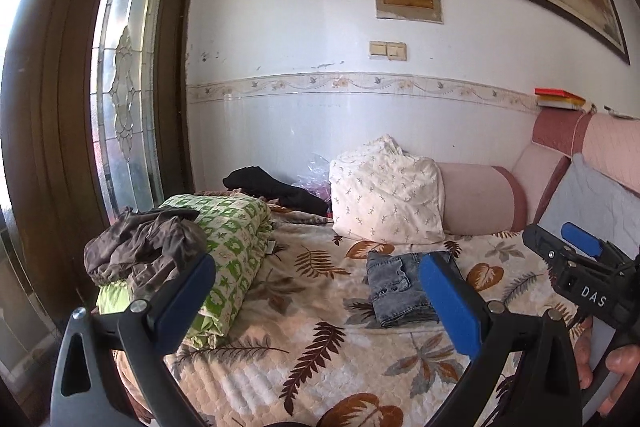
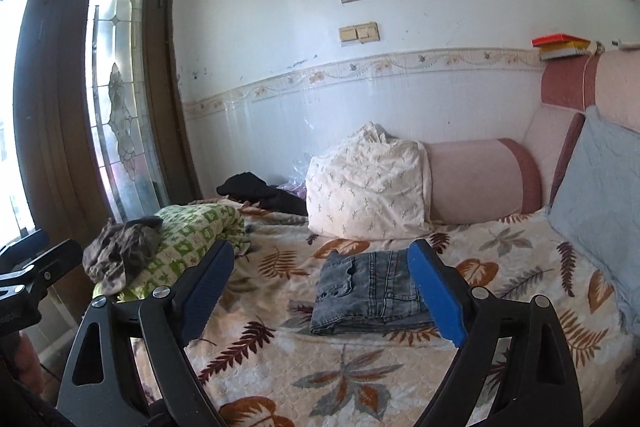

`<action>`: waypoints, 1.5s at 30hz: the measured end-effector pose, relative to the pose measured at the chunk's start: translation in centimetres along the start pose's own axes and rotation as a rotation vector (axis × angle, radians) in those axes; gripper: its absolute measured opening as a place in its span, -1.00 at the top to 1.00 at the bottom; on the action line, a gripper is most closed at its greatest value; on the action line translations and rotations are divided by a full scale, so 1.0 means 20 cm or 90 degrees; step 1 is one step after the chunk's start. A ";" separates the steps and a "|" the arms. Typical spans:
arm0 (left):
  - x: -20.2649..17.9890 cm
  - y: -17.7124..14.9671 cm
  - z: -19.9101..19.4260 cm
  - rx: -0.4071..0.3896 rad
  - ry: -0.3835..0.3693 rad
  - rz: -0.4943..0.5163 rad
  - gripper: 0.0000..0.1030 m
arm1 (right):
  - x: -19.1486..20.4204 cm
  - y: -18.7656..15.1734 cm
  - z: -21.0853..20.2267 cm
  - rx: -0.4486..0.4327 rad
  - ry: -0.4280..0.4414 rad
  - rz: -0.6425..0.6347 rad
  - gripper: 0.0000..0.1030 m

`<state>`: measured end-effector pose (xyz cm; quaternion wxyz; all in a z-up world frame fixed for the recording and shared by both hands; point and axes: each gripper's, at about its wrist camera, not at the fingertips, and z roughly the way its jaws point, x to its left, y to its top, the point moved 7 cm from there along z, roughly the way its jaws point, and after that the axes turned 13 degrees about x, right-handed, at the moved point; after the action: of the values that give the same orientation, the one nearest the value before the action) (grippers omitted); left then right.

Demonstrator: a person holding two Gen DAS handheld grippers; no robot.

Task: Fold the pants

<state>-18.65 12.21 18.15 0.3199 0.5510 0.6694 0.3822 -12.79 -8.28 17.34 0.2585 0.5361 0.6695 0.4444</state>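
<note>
1. Nearest to me are my own blue pads: my right gripper [image 2: 320, 291] has its jaws spread wide with nothing between them, and my left gripper [image 1: 316, 303] is spread the same way, also empty.
2. Both hover above the leaf-print bedspread [image 2: 320, 379], apart from the cloth, which I judge suits a job that needs no more pulling.
3. The grey jeans [image 2: 372, 295] lie ahead of me in a compact folded stack, flat on the bedspread, just in front of the cream pillow [image 2: 368, 187]. The edges look squared, so I take the fold as done or nearly so.
4. The bare stretch of bed around the stack probably served as my working surface.
5. The brown garment [image 1: 140, 247] sits crumpled on the green quilt roll [image 1: 228, 247] to the left, well apart from the jeans, likely kept aside so it would not tangle with them.
</note>
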 end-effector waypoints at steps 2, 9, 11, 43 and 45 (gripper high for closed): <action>0.01 -0.03 0.02 0.006 -0.001 -0.007 -0.99 | 0.04 -0.01 0.00 -0.006 -0.010 -0.017 -0.74; -0.01 -0.15 0.18 0.045 0.014 -0.014 -0.99 | 0.11 -0.14 0.12 0.005 -0.048 -0.078 -0.75; -0.03 -0.18 0.25 0.067 0.013 -0.017 -0.99 | 0.09 -0.18 0.17 0.016 -0.064 -0.081 -0.75; -0.52 -0.34 0.82 0.171 0.059 0.086 -0.99 | -0.63 -0.52 0.59 0.077 -0.150 0.052 -0.76; -0.52 -0.34 0.85 0.175 0.060 0.086 -0.99 | -0.62 -0.52 0.60 0.076 -0.152 0.045 -0.76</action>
<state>-5.68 4.10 3.74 0.1833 0.6146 0.6913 0.3328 -4.40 -16.61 0.97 0.2881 0.6226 0.6403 0.3455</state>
